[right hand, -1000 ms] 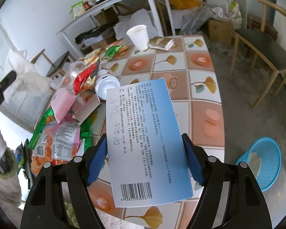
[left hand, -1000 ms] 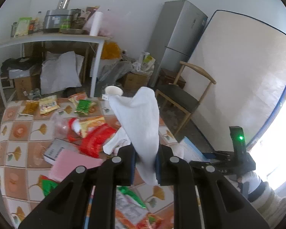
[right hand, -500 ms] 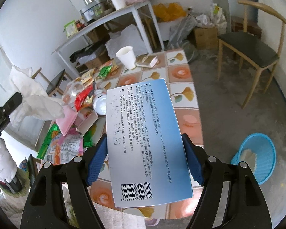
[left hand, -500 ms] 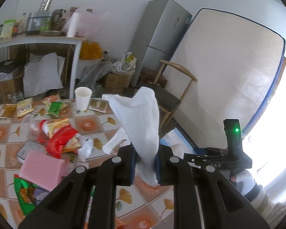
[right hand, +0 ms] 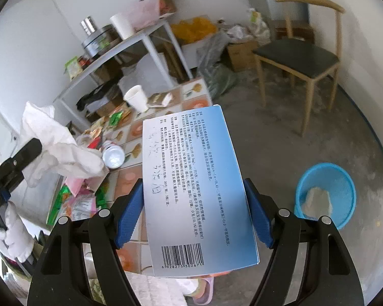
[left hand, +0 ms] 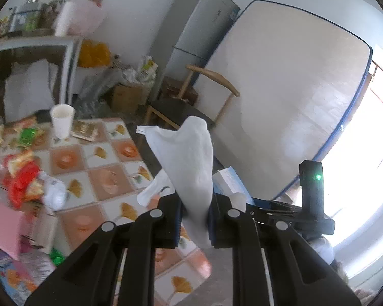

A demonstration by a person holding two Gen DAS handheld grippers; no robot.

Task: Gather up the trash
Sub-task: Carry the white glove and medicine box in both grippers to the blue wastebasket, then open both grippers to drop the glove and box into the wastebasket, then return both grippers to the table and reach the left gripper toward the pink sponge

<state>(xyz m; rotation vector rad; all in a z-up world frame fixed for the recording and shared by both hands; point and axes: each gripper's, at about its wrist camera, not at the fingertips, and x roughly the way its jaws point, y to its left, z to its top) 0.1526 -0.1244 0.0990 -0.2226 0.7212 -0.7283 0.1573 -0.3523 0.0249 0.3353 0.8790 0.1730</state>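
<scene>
Left tongs clamp a white tissue; right tongs clamp a blue box

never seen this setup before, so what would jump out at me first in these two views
In the right wrist view a blue medicine box with a barcode fills the middle, clamped by the right tool. In the left wrist view a crumpled white tissue sticks up from the shut left tool. Behind them stand a tiled table littered with wrappers and, on the floor at right, a blue basket.
</scene>
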